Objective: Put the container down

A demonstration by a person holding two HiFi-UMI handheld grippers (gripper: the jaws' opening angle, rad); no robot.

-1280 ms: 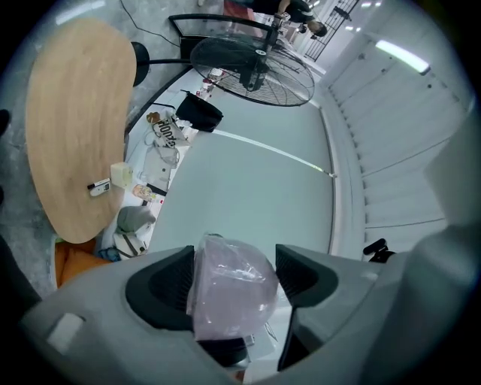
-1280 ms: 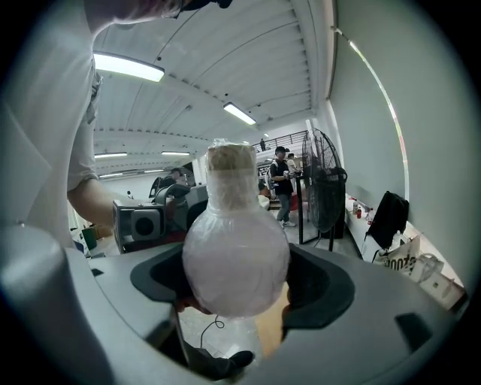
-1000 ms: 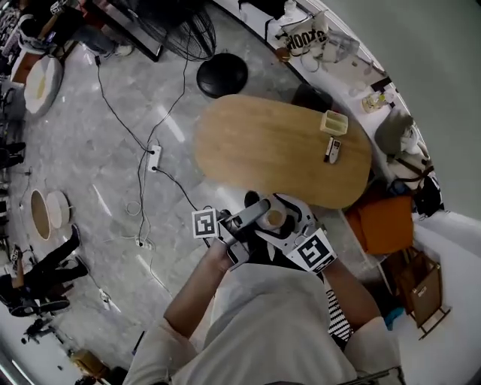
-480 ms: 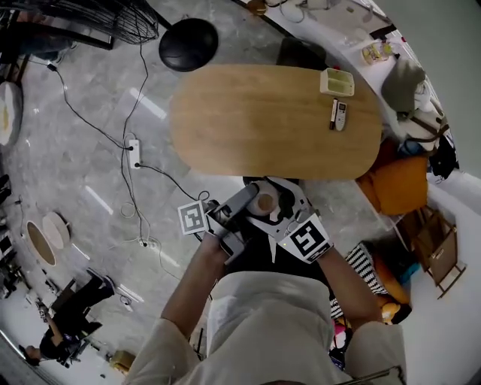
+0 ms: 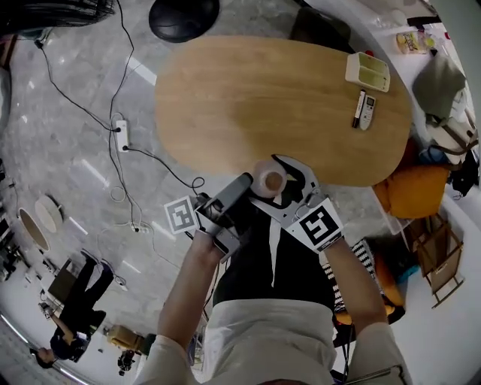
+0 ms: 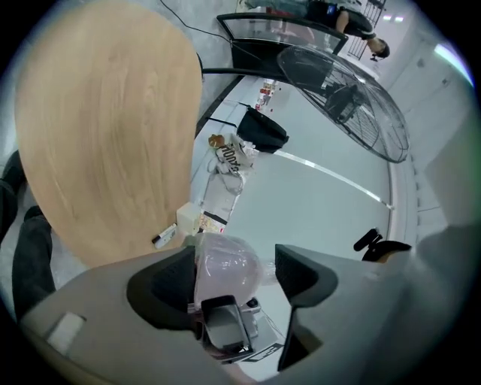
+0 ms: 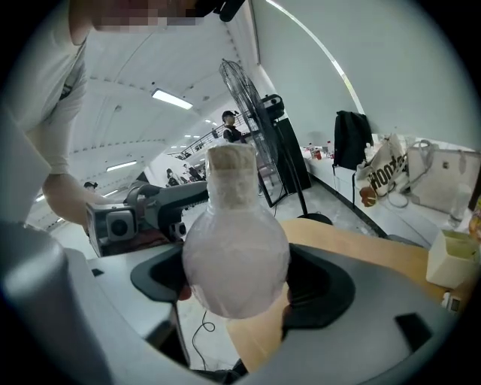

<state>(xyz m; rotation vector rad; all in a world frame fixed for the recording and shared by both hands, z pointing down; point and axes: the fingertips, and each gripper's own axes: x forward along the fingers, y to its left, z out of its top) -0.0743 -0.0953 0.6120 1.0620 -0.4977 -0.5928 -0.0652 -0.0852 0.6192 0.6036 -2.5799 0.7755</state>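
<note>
The container [image 5: 269, 180] is a small translucent bulb-shaped flask with a pale stopper. It hangs over the near edge of the oval wooden table [image 5: 263, 98]. My right gripper [image 5: 281, 180] is shut on its round belly, and in the right gripper view the container [image 7: 235, 256] fills the space between the dark jaw pads. My left gripper [image 5: 244, 186] points at it from the left. In the left gripper view the container [image 6: 225, 263] sits between the spread jaws, close to the left one and with a gap on the right.
A pale compartment tray [image 5: 367, 71] and two remotes [image 5: 361, 110] lie at the table's far right. A power strip [image 5: 121, 135] with cables lies on the marble floor to the left, and a black round base [image 5: 183, 15] stands beyond the table. An orange seat [image 5: 412, 192] stands at the right.
The person has stepped toward the table. Both grippers and the held container went from over the floor to the table's near edge.
</note>
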